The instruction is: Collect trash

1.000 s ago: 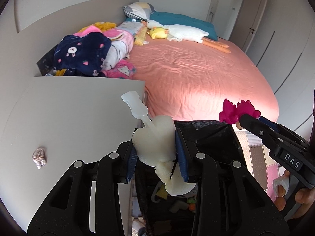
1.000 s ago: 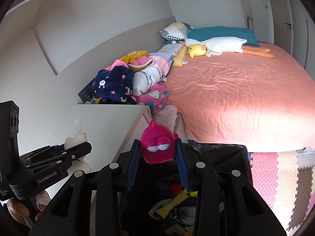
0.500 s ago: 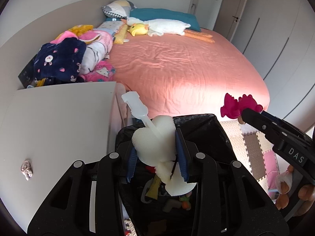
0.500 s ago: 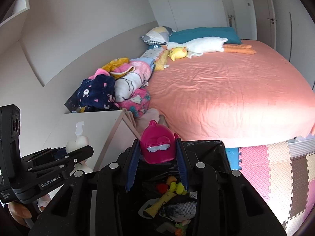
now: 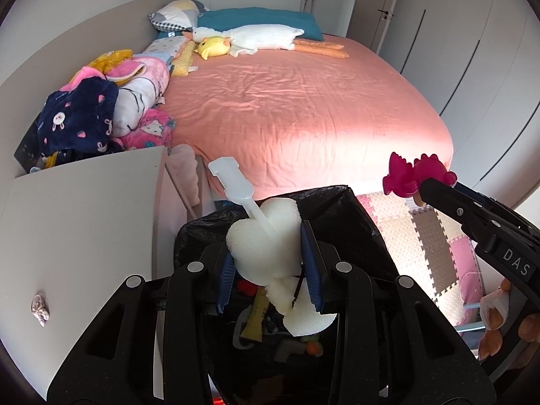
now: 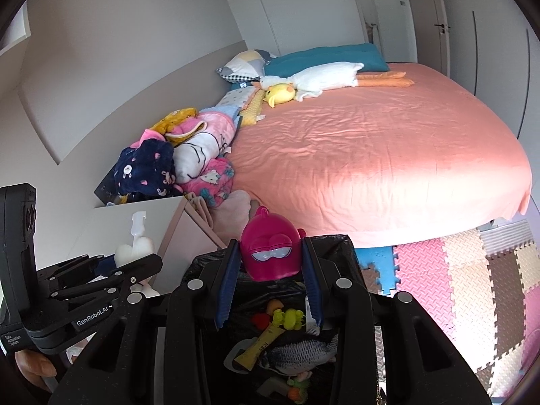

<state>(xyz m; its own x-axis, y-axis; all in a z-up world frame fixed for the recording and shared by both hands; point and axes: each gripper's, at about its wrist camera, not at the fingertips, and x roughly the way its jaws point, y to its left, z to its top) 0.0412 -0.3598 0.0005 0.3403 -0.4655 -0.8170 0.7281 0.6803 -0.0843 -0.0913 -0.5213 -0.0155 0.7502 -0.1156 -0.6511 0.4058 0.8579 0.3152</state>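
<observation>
A: Nearest first. The left gripper (image 5: 268,270) is clamped on a white foam brush (image 5: 266,246); the right gripper (image 6: 270,273) pinches a pink toy (image 6: 271,254).

B: What's changed?

A: Both have slid off the white tabletop (image 5: 77,222) and now hang above the black-lined trash bin (image 5: 354,216), so I'd judge release is next.

B: What's inside?

A: A toy fish (image 6: 300,352), a yellow sachet (image 6: 260,344) and small bits. Beyond lies the bed (image 6: 371,155).
</observation>
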